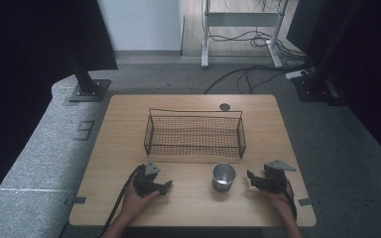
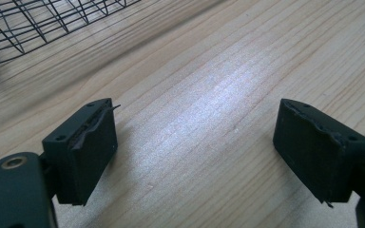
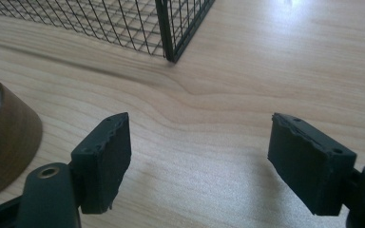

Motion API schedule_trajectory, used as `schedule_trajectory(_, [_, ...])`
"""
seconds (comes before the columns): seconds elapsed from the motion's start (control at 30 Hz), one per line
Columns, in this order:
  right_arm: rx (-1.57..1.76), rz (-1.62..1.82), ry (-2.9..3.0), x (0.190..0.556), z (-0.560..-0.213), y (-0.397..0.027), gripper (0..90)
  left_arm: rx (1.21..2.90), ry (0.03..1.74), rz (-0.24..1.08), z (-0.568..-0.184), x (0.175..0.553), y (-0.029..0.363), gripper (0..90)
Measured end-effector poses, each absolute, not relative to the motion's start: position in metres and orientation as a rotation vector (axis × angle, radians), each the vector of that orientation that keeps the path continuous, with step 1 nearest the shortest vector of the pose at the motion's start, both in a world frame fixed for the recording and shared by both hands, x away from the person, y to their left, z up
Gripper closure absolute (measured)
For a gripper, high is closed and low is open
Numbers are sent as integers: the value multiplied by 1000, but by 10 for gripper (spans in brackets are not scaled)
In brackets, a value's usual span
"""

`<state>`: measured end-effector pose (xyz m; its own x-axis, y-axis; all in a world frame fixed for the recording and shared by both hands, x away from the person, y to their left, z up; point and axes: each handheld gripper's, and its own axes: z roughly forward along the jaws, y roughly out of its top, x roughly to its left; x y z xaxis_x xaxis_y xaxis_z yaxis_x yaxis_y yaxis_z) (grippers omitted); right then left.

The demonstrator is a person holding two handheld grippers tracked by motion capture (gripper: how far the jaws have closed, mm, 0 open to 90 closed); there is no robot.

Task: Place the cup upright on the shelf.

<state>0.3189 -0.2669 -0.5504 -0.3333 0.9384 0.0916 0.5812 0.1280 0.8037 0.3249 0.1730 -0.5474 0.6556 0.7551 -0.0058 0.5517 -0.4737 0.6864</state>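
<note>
Grey carpet runs round a pale wooden table [image 1: 129, 208], with cables and a desk frame on the floor beyond its far edge. Both my grippers sit low at the near edge with nothing in them. My left gripper [image 1: 167, 187] is near the near-left part, jaws spread wide over bare wood in its own view [image 2: 195, 142]. My right gripper [image 1: 250, 177] is toward the near-right corner, jaws also standing well apart [image 3: 197, 156], pointing toward the cup.

What I reckon I'm after is the metal cup [image 1: 223, 177]. It stands upright near the near edge, right of centre, between my two grippers and closer to the right one, with its mouth open upward. Just beyond it, across the middle of the table, sits the wire basket [image 1: 194, 133], apart from the cup. In my right gripper view the cup's side [image 3: 4, 142] rises at the left edge, close beside my left-hand jaw, and a corner of the basket [image 3: 171, 28] stands ahead.

I judge the cup light, stiff and thin-walled, and its smooth metal likely slippery. I would take it across the body below the rim, pads square on opposite sides, squeezing firmly so it cannot twist or slide. A pinch on the rim is possible too, but it could tip the cup.
</note>
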Motion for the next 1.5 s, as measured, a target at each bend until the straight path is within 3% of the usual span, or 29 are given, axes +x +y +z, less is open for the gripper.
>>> schedule_trajectory(0.97, [1293, 1374, 1960, 290, -498, -244, 210, 2203, 1008, 393, -547, 325, 173, 145])
schedule_trajectory(1.5, [1227, 1422, 2007, 282, -489, -228, 196, 2203, 1007, 394, -547, 325, 173, 145])
